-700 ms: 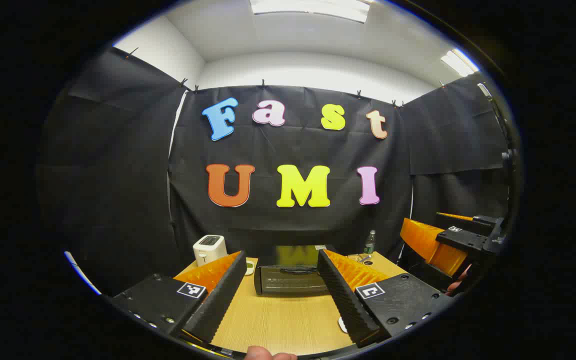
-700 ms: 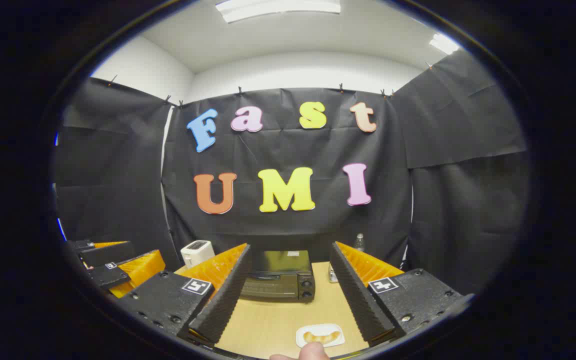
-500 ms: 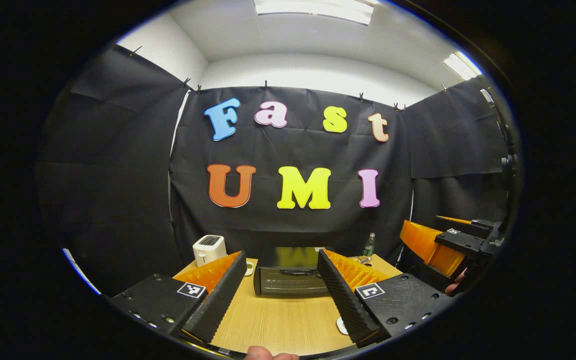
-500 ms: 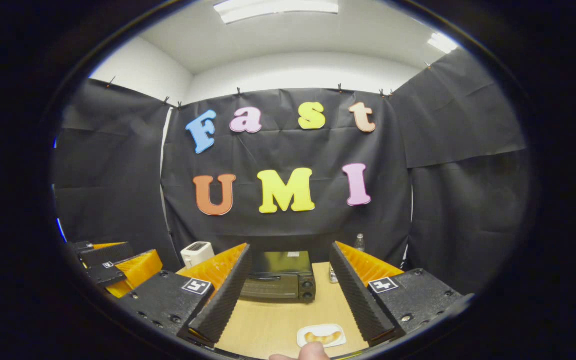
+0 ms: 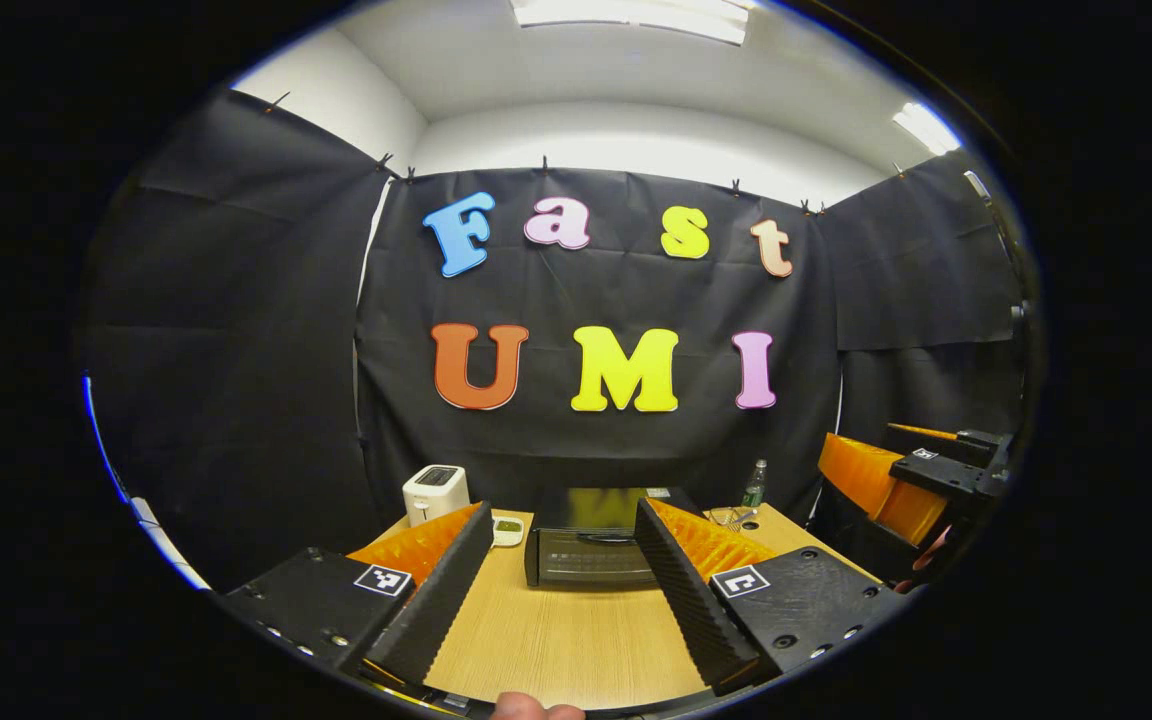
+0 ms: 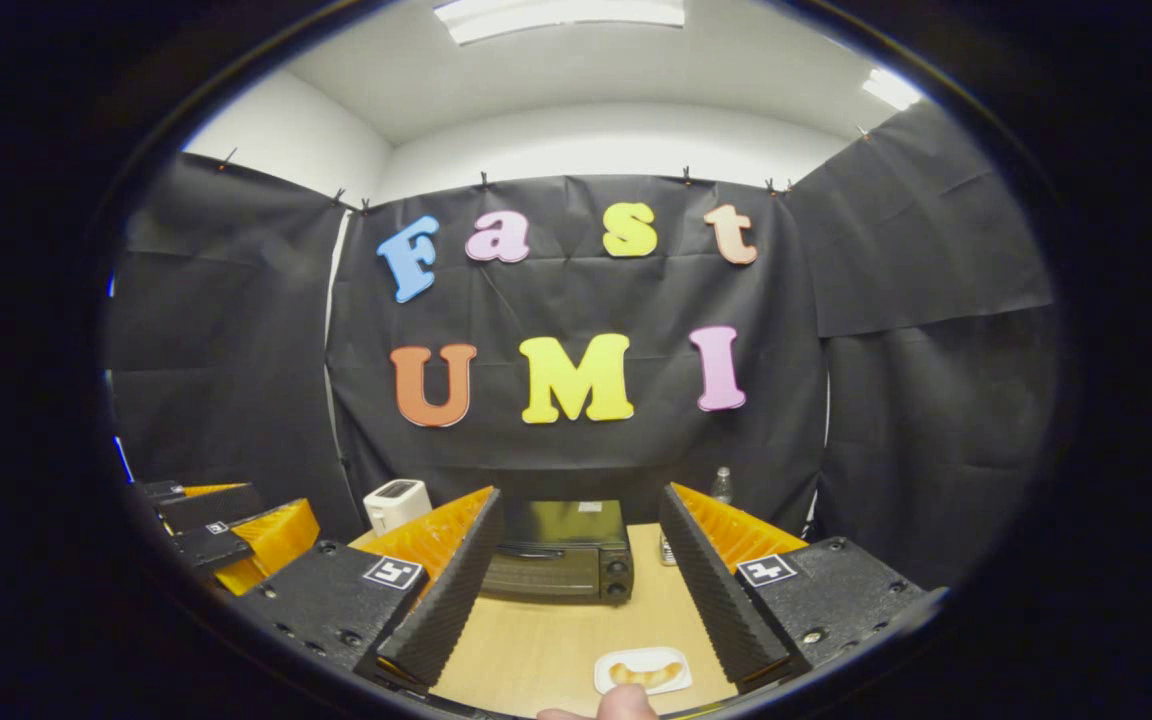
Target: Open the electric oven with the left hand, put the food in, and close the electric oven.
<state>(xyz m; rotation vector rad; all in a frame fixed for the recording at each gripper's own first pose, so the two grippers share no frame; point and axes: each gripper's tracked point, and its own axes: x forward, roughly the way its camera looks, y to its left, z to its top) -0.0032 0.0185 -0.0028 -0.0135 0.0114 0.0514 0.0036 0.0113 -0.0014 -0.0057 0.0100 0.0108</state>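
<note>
The oven (image 6: 558, 552) sits shut at the far edge of the bench (image 6: 536, 645), door closed. The food (image 6: 644, 673) lies on a small white plate (image 6: 611, 662) near the front edge. The left tool (image 5: 561, 585) and the right tool (image 6: 576, 585) both hang wide above the bench, holding nothing. A white toaster (image 5: 435, 492) stands at the far left corner.

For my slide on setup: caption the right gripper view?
Open right gripper faces closed oven; food plate in front.
</note>
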